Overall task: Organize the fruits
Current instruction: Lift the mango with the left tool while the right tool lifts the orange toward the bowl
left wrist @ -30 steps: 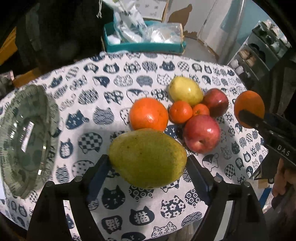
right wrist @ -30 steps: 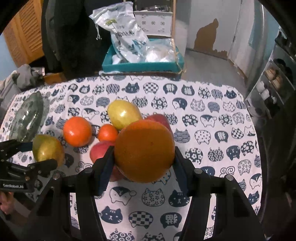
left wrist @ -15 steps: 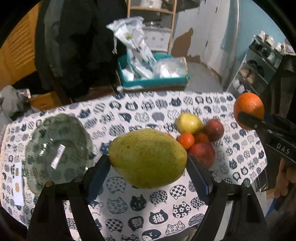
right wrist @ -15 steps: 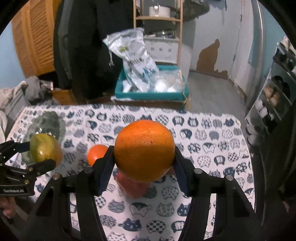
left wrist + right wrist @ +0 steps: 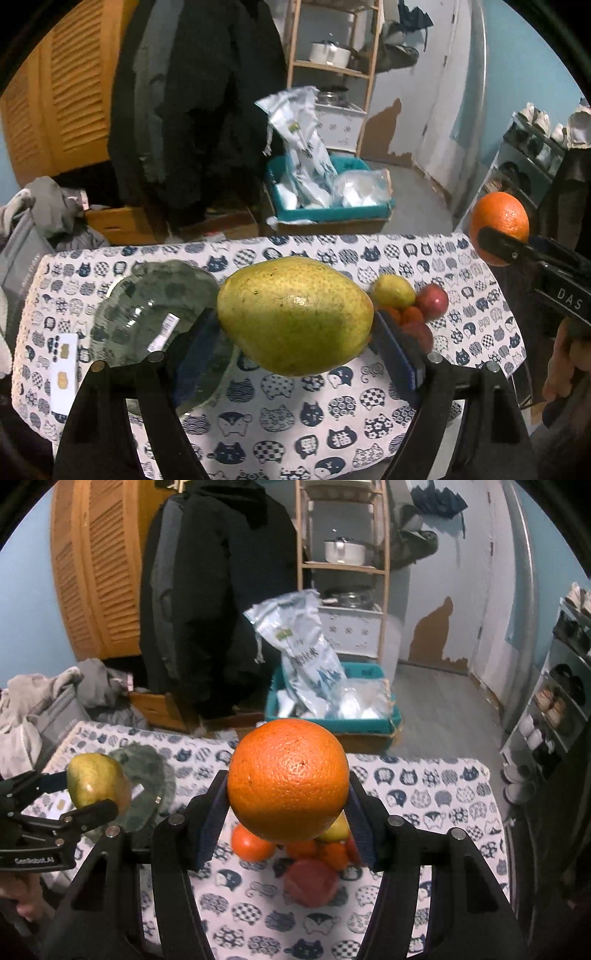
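Note:
My left gripper (image 5: 295,332) is shut on a large green mango (image 5: 295,314) and holds it high above the table. My right gripper (image 5: 288,812) is shut on a big orange (image 5: 288,779), also raised; the orange also shows in the left wrist view (image 5: 500,218). A clear glass bowl (image 5: 147,310) sits on the table's left side, below and left of the mango. On the table's right side lies a pile of fruit: a yellow-green pear (image 5: 393,291), a red apple (image 5: 432,301), small oranges (image 5: 251,843) and another red apple (image 5: 310,882).
The table has a cat-print cloth (image 5: 295,424). A white card (image 5: 64,365) lies at its left edge. Behind the table stand a teal box with plastic bags (image 5: 325,199), a dark coat (image 5: 192,110), a wooden shelf (image 5: 332,55) and a shoe rack (image 5: 535,147).
Both grippers have risen well above the table with their fruit. The table and fruit pile look smaller and lower, and the bowl now sits just under the mango.

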`<act>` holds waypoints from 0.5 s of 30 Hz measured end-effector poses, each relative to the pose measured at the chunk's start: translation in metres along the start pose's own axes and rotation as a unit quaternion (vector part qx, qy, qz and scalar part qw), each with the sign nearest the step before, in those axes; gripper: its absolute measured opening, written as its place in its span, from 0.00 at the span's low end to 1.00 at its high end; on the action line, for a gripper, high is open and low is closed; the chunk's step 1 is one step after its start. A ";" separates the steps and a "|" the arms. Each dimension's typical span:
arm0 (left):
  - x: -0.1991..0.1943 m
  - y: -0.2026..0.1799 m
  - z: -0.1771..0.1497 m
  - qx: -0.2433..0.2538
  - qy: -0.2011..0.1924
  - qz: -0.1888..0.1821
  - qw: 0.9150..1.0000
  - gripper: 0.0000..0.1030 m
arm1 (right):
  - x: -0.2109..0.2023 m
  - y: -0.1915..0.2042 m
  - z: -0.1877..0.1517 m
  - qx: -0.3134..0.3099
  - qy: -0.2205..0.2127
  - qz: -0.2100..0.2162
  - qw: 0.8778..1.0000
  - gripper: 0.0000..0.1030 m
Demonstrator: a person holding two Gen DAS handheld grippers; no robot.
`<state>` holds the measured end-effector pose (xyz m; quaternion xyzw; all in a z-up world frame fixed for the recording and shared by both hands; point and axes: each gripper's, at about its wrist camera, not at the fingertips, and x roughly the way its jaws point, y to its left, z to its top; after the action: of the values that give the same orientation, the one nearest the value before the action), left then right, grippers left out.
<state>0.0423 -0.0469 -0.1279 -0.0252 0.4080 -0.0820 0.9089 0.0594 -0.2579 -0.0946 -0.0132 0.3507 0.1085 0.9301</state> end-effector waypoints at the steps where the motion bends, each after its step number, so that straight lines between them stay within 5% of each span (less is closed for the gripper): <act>1: -0.002 0.004 0.000 -0.002 -0.003 0.003 1.000 0.83 | 0.000 0.004 0.003 -0.001 -0.003 0.002 1.000 0.58; 15: -0.022 0.076 0.003 -0.051 -0.029 0.058 0.997 0.83 | 0.018 0.068 0.034 -0.029 -0.013 0.045 0.998 0.58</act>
<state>0.0399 0.0313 -0.1179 -0.0505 0.3856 -0.0078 0.9212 0.0805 -0.1847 -0.0769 -0.0227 0.3354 0.1608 0.9280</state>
